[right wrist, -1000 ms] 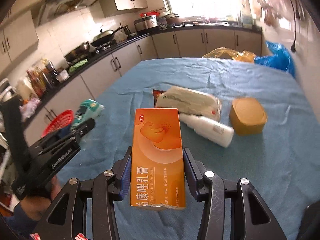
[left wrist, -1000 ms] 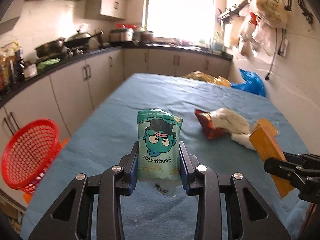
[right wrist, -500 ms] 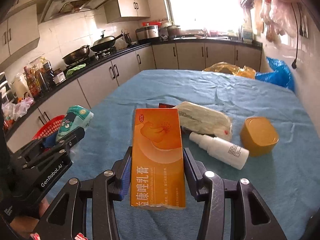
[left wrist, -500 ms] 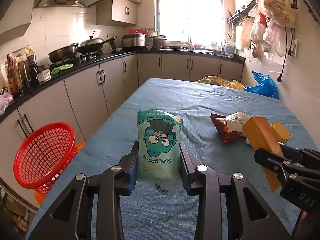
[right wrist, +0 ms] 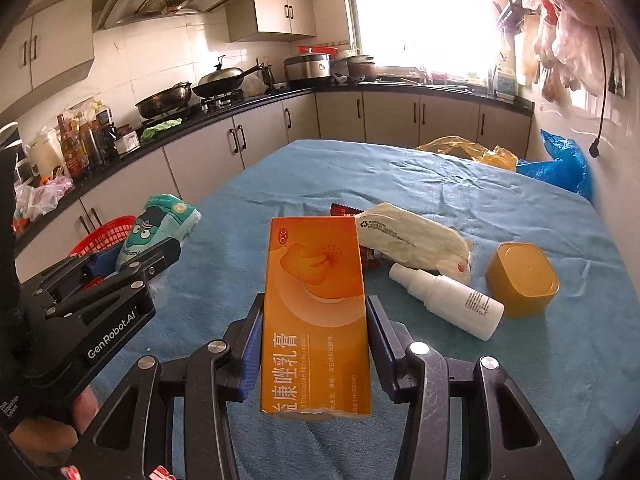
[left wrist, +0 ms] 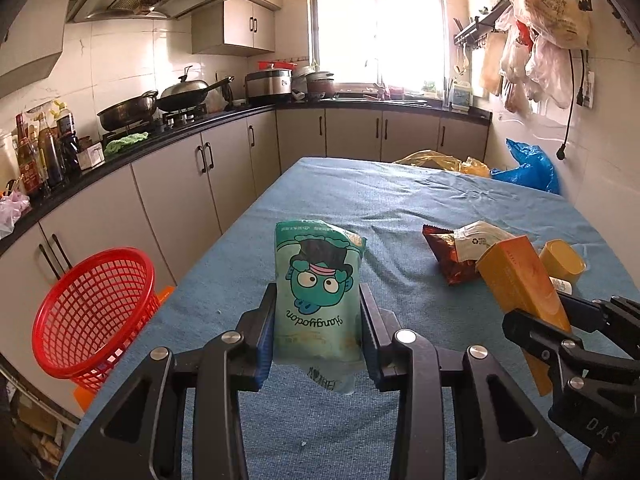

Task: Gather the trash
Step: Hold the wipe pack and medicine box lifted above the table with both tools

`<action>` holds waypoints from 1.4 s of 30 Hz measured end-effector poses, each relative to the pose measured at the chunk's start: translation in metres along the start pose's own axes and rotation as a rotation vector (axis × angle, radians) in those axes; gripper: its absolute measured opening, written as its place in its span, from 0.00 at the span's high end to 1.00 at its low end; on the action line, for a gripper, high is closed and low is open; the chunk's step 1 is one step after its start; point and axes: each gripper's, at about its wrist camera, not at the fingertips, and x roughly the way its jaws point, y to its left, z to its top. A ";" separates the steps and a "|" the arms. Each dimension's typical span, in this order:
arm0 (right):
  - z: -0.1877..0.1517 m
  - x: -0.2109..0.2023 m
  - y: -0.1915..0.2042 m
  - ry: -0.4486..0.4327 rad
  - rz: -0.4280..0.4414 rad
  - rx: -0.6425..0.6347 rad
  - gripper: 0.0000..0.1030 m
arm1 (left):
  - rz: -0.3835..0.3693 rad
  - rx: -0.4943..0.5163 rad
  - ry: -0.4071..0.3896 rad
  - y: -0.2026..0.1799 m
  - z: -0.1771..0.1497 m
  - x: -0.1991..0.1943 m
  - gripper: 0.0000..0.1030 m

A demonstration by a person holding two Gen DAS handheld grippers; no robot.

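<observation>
My left gripper (left wrist: pixel 318 320) is shut on a teal cartoon snack pouch (left wrist: pixel 318 292), held above the blue table (left wrist: pixel 400 200); the pouch also shows in the right wrist view (right wrist: pixel 156 232). My right gripper (right wrist: pixel 314 336) is shut on an orange ointment box (right wrist: pixel 316 312), also seen in the left wrist view (left wrist: pixel 520 280). A red mesh basket (left wrist: pixel 92 312) stands on the floor left of the table. On the table lie a brown wrapper (left wrist: pixel 448 256), a white bag (right wrist: pixel 412 236), a white spray bottle (right wrist: pixel 448 300) and a yellow cup (right wrist: pixel 522 276).
Yellow (left wrist: pixel 436 160) and blue (left wrist: pixel 528 168) plastic bags sit at the table's far end. Grey cabinets and a counter with pans and bottles (left wrist: pixel 40 152) run along the left. Bags hang on the right wall (left wrist: pixel 540 32).
Both grippers have lifted and drawn back a little with their loads. The view has tilted up; the basket appears closer to the left gripper.
</observation>
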 end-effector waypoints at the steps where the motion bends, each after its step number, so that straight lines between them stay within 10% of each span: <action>1: 0.000 0.000 0.000 -0.001 -0.001 -0.001 0.51 | 0.000 0.000 0.000 0.000 0.000 0.000 0.65; 42: -0.001 -0.003 -0.002 -0.006 -0.011 -0.001 0.50 | 0.009 -0.001 -0.003 0.003 -0.003 0.001 0.65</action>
